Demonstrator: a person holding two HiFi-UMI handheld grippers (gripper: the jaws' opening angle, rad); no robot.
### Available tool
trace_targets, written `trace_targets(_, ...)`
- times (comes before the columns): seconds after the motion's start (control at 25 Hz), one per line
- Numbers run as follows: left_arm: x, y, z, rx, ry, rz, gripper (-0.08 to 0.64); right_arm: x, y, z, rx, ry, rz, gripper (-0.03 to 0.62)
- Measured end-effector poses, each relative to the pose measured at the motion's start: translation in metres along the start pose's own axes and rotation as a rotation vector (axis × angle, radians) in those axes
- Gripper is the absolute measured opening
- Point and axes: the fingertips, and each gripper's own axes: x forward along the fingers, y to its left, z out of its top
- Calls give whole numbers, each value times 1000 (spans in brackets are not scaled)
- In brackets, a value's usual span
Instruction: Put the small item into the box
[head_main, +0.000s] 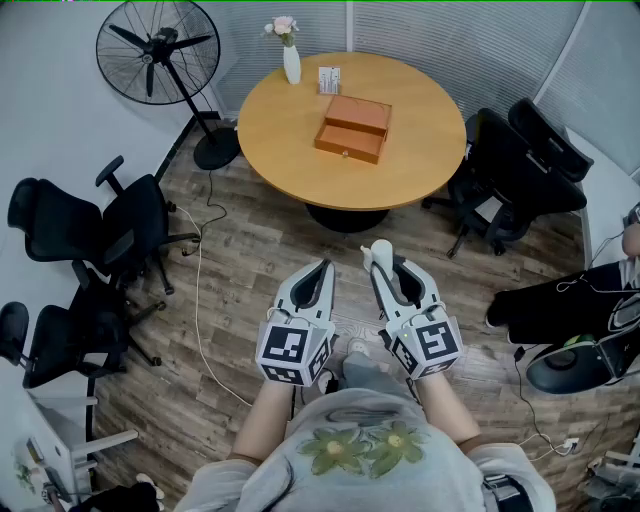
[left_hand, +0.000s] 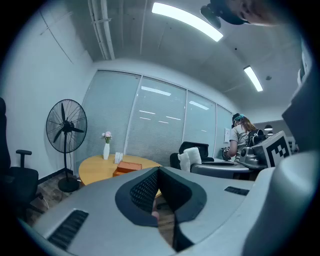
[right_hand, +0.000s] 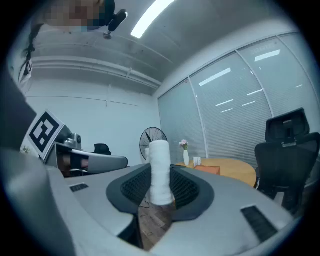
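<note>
Between the jaws of the right gripper stands the small white roll, upright and clamped (its top pokes above the jaw tips). Just to its left, the left gripper is closed tip to tip, with nothing in it. Ahead of both, well apart, the orange box rests on the round wooden table, with a white vase beyond.
</note>
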Motion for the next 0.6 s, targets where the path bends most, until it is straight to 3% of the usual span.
trace_targets(0.32, 2, -5, 13, 32, -20, -22, 2, 0, 2, 7, 7, -19, 2, 125)
trace_targets(0.6, 31, 7, 25, 41, -42, 7, 2, 22, -15, 17, -11, -41, 34, 126)
